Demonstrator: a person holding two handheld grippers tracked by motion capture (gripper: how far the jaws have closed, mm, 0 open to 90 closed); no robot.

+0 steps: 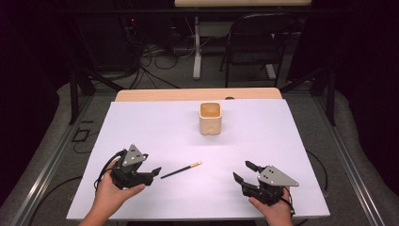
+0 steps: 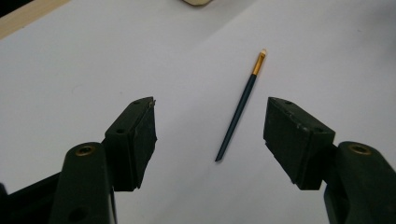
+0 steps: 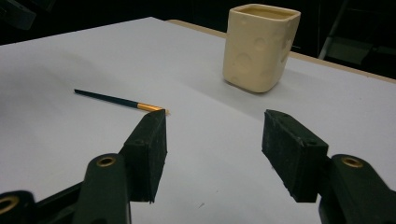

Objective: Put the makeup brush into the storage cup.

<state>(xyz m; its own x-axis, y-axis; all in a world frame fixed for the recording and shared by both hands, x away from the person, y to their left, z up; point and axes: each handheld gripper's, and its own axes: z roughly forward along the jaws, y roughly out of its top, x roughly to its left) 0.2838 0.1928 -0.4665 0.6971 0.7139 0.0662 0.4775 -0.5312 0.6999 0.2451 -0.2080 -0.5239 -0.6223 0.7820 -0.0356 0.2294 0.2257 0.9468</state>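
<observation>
A thin dark-handled brush [image 1: 181,170] with a gold ferrule and pale tip lies flat on the white table cover [image 1: 155,127], near the front centre. Behind it, toward the back centre, a cream square cup [image 1: 210,125] stands upright. My left gripper [image 1: 154,173] is open just left of the brush's dark end, holding nothing. In the left gripper view the brush [image 2: 240,107] lies ahead between the spread jaws of my left gripper [image 2: 210,107]. My right gripper [image 1: 241,170] is open and holds nothing, right of the brush. Its view shows my right gripper [image 3: 212,119], the cup [image 3: 259,46] and the brush [image 3: 116,100].
A wooden table edge [image 1: 197,94] shows beyond the white cover. Behind the table stand a dark folding chair [image 1: 256,42] and a desk leg [image 1: 196,47] among floor cables. Metal rails [image 1: 47,169] run along both sides of the table.
</observation>
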